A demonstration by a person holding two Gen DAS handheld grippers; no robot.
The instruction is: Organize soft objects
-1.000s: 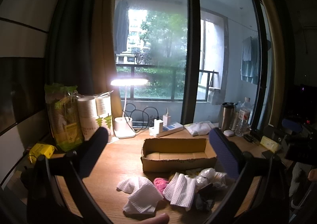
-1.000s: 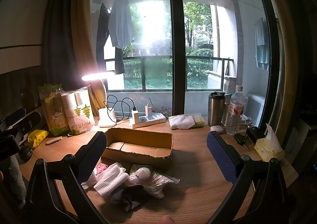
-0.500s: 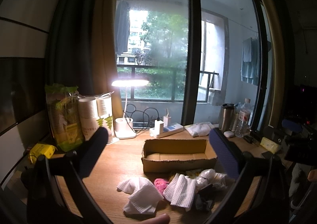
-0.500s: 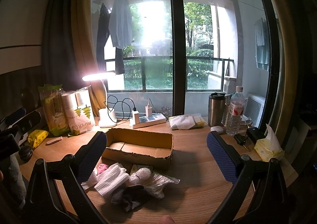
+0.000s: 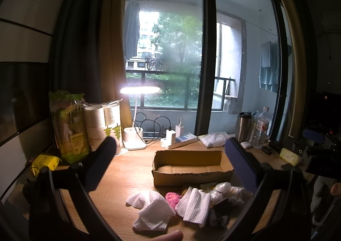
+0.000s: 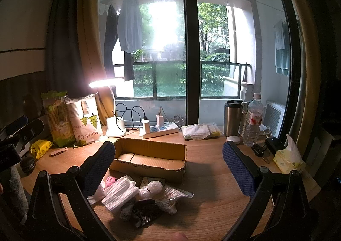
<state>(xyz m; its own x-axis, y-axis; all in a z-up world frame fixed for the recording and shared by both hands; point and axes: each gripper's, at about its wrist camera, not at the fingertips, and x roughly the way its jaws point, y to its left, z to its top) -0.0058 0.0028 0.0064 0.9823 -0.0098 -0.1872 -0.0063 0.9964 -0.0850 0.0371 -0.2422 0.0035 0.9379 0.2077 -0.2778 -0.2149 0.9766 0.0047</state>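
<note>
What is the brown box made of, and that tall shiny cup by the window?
The box looks like plain brown cardboard, dull and unprinted: its torn top edge shows the wavy layer inside. The tall cup looks like brushed metal, probably steel, with a soft grey sheen and a dark lid that seems to be plastic.

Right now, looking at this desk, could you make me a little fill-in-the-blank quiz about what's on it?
1. The cardboard box holds ____.
2. The desk lamp is switched ____.
3. The pile of cloths lies on the desk in ____ of the box, nearer the cameras.
4. The left gripper and right gripper both stand ____, gripping nothing.

Missing words: nothing; on; front; open
</note>
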